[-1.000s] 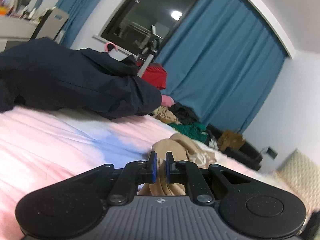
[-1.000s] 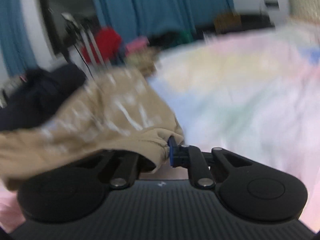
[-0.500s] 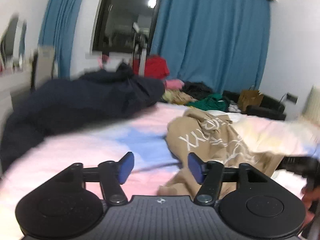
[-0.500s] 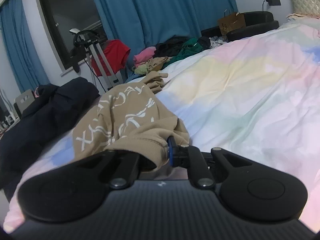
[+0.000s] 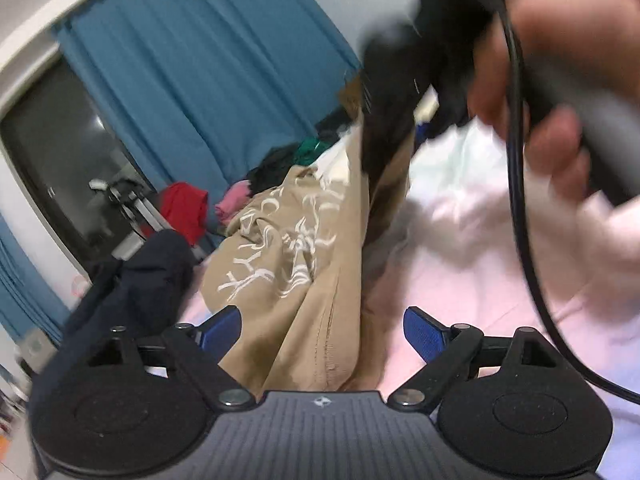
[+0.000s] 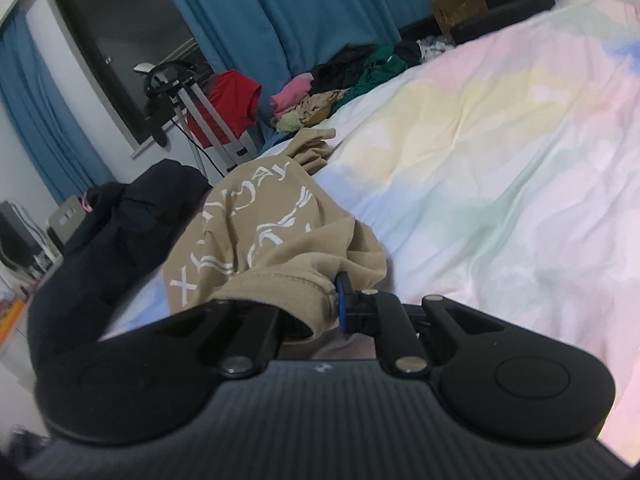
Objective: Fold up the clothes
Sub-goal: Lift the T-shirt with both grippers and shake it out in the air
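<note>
A bed covered in a pastel sheet of pink, yellow, blue and green patches carries the clothes. A tan sweatshirt with white lettering lies crumpled on it. Just beside the sweatshirt, on its window side, a dark navy garment lies heaped on the sheet.

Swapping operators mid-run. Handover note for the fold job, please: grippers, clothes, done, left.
Left gripper: open, holding nothing, the tan sweatshirt hanging between its spread fingers.
Right gripper: shut on the sweatshirt's ribbed edge, holding it up off the bed.
A dark jacket lies bunched beside the sweatshirt; a pile of clothes sits past the bed's far edge.
Done: sweatshirt picked up; no fold visible.
Left: probably grab a second edge with the left gripper, spread it flat, fold, then the jacket.
</note>
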A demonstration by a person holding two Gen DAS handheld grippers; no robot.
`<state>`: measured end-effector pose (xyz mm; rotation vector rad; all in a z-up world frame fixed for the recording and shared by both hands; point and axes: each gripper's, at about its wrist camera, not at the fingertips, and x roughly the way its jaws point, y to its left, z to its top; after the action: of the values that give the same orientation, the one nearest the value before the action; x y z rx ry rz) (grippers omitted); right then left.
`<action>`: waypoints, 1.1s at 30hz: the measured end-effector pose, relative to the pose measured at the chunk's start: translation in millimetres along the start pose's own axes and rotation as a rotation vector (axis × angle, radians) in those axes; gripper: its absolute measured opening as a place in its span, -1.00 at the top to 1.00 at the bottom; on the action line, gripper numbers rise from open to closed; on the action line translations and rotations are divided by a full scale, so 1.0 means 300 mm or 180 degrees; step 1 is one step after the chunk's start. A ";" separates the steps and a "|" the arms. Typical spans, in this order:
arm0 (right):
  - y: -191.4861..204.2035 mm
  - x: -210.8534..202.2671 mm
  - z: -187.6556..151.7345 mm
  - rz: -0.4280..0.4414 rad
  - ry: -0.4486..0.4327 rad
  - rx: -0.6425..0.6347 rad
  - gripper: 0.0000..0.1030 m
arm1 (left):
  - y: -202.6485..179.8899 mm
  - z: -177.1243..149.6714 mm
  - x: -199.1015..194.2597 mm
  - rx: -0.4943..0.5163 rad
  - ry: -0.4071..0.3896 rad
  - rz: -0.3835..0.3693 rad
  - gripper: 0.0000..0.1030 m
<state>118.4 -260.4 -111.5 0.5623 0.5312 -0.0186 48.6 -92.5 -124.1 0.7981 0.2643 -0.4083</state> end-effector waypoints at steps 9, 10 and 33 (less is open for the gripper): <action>-0.007 -0.013 0.007 0.0088 -0.0042 0.0045 0.77 | 0.011 -0.009 0.077 -0.0159 -0.0084 0.1113 -0.73; -0.009 -0.014 0.007 0.0085 -0.0056 0.0051 0.77 | 0.026 -0.004 0.064 -0.0230 -0.0123 0.1250 -0.74; 0.116 -0.002 -0.098 -0.0777 -0.0190 -0.1473 -0.42 | 0.384 -0.129 -0.012 -0.1964 0.0358 0.1706 -0.87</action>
<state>109.3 -215.8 -114.8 0.0433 0.5224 -0.1403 94.4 9.2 -75.5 0.2593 0.2504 0.2246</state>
